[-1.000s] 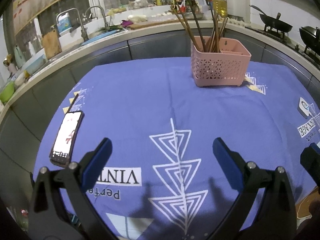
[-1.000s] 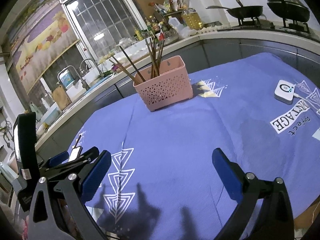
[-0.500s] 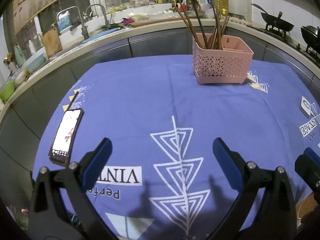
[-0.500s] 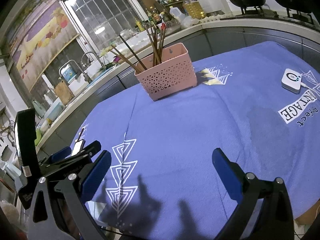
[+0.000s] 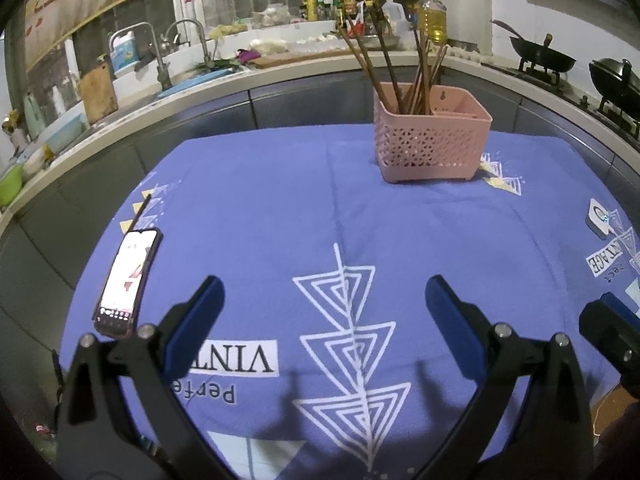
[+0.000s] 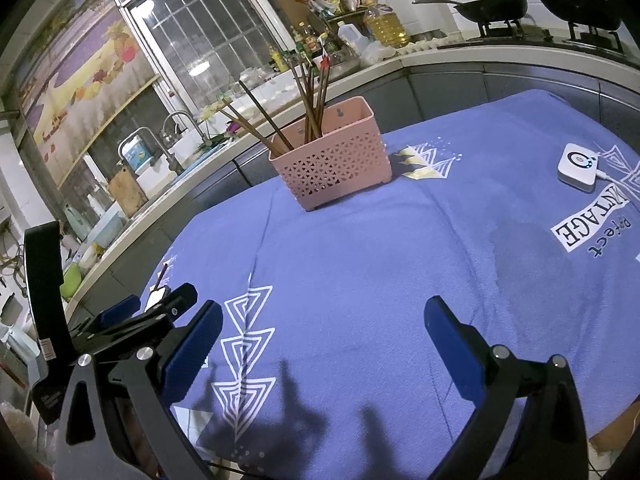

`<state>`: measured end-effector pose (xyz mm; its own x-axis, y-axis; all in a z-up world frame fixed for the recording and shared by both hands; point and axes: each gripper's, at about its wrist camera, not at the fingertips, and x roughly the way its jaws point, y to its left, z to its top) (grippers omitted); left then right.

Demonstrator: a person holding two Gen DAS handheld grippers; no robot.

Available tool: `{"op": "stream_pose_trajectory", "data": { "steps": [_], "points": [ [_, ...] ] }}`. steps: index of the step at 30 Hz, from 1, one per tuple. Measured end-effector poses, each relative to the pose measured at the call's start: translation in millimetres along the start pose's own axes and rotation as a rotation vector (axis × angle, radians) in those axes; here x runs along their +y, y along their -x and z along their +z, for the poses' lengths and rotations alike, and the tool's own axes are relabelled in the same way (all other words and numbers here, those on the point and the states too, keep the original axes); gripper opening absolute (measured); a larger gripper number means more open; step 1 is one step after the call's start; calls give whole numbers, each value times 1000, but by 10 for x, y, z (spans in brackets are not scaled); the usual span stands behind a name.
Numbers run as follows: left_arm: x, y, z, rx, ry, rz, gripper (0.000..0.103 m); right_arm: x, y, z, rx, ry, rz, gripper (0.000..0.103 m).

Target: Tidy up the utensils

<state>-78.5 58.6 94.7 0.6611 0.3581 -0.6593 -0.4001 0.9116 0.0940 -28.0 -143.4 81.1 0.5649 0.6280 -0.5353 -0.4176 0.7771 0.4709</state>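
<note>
A pink perforated basket [image 5: 432, 148] stands at the far side of the blue tablecloth and holds several brown chopsticks [image 5: 400, 68] upright in its left part. It also shows in the right wrist view [image 6: 334, 162] with the chopsticks [image 6: 308, 100]. One chopstick [image 5: 140, 211] lies on the cloth at the far left, above the phone. My left gripper [image 5: 322, 310] is open and empty over the near cloth. My right gripper [image 6: 322, 332] is open and empty, to the right of the left one.
A phone [image 5: 126, 280] with a lit screen lies at the cloth's left edge. A small white device [image 6: 578, 166] with a cable lies at the right. The kitchen counter [image 5: 280, 68] with sink, bottles and woks curves behind the table.
Both grippers have drawn back and tilted a little, so the basket sits lower in both views. Nothing on the table has moved.
</note>
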Motion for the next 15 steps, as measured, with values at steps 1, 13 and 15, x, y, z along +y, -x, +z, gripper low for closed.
{"op": "stream_pose_trajectory", "data": {
  "steps": [1,13,15],
  "points": [
    [0,4,0,-3,0,-3,97,7,9,0,-3,2,1,99],
    [4,30,6,-10,11,-28,97,66,65,0,-40,28,-6,99],
    [6,27,5,-8,10,-25,97,67,67,0,-41,29,-7,98]
  ]
}}
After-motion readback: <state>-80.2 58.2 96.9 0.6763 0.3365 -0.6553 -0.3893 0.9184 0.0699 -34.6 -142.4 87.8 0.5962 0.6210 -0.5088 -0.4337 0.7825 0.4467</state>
